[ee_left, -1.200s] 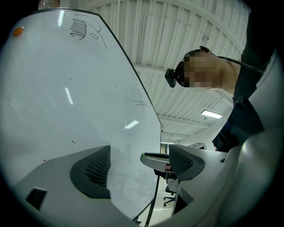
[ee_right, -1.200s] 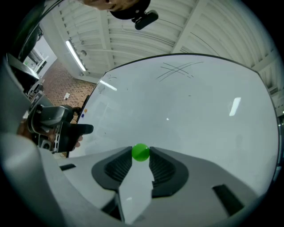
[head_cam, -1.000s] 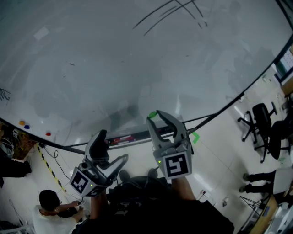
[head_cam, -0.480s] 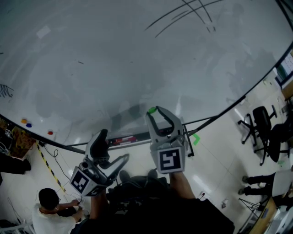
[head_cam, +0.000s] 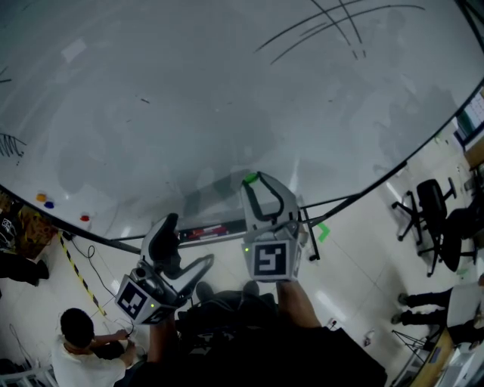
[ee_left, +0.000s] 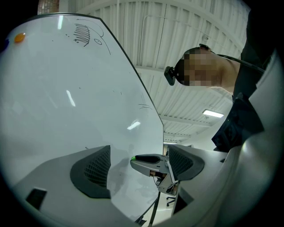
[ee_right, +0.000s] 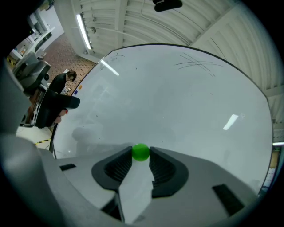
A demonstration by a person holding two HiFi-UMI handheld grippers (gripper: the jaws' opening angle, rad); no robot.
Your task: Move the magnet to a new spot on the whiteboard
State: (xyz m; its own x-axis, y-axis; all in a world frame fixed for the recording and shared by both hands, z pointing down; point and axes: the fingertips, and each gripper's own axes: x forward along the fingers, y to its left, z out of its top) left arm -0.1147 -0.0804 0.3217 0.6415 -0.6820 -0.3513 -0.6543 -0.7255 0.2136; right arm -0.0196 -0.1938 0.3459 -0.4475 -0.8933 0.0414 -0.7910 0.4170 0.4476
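My right claw [ee_right: 141, 156] pinches the green magnet [ee_right: 141, 151] at its tips, near the whiteboard [ee_right: 177, 102]. My left claw [head_cam: 187, 242] gapes wide with nothing in it.

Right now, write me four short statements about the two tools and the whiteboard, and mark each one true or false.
1. The right tool grips a green magnet between its tips. True.
2. The left tool holds a marker. False: its jaws stand apart with nothing held between them.
3. The whiteboard is completely blank. False: black lines cross near its upper right in the head view.
4. Small coloured dots sit near the board's lower left edge. True.
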